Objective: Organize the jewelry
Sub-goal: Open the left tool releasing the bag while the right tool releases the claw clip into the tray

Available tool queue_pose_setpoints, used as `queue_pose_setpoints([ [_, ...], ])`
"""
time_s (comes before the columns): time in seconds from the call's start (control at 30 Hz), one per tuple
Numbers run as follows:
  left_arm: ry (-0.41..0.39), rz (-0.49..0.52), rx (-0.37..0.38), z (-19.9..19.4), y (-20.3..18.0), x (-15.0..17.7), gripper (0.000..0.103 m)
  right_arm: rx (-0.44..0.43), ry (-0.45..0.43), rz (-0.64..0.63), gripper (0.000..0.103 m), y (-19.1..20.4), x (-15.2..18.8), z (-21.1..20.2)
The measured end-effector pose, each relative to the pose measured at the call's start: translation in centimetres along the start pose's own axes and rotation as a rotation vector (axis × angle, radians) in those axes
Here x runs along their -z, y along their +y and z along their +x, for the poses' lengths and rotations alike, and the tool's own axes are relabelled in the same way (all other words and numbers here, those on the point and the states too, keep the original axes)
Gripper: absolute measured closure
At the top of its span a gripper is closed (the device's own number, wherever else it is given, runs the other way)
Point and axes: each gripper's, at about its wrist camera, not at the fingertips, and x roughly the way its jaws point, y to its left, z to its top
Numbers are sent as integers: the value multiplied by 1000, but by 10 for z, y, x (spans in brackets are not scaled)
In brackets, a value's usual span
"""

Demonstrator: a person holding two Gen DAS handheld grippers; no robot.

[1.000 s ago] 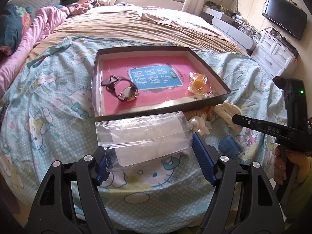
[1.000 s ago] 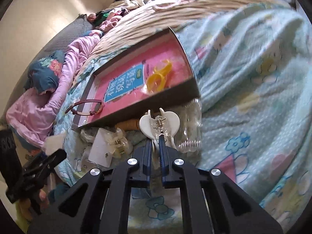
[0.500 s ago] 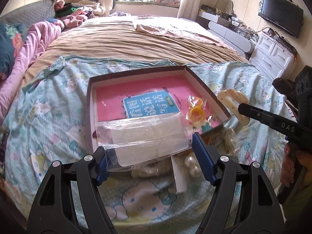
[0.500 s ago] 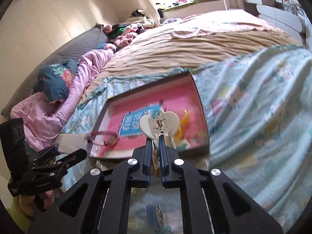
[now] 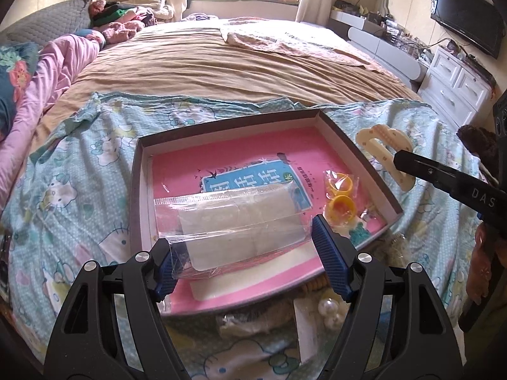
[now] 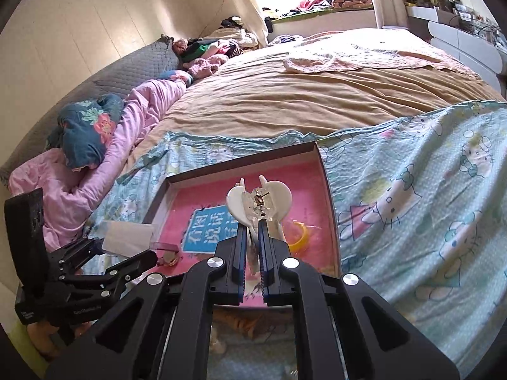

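A shallow dark box with a pink floor (image 5: 320, 158) (image 6: 320, 190) lies on the Hello Kitty sheet. My left gripper (image 5: 244, 253) is shut on a clear plastic packet (image 5: 234, 218) and holds it over the box's near half. My right gripper (image 6: 250, 234) is shut on a cream heart-shaped hair claw (image 6: 259, 202), held above the box; in the left wrist view the claw (image 5: 385, 148) hangs past the box's right wall. Yellow rings in a bag (image 5: 340, 196) lie in the box at the right.
Loose pieces lie on the sheet in front of the box: white pearls (image 5: 329, 312), a white card (image 5: 307, 332) and a clear bag (image 5: 244, 324). A pink quilt (image 6: 95, 177) lies at the left. White drawers (image 5: 456, 95) stand beyond the bed at the right.
Both grippers have risen and moved forward over the box. The packet now hangs above the box floor and hides the bracelet seen earlier. The claw has been carried from the sheet to above the box.
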Motion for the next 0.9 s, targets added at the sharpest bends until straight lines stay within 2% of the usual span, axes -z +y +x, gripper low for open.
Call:
queue_pose_setpoints([
  [0.47, 16, -30, -21, 22, 0, -13, 35, 29, 79, -43, 96, -7, -17, 48],
  [0.67, -13, -74, -31, 14, 8, -17, 34, 38, 129, -63, 96, -7, -21, 65],
  [0.73, -24, -86, -41, 9, 11, -19, 31, 33, 139, -73, 95, -5, -23, 69],
  [0.77, -28, -89, -45, 7, 12, -20, 31, 34, 144, -74, 93, -5, -24, 70],
  [0.83, -42, -103, -50, 2, 15, -21, 31, 27, 153, -74, 78, -4, -26, 71],
  [0.9, -58, -115, -56, -5, 18, -21, 30, 40, 156, -72, 71, -5, -26, 72],
])
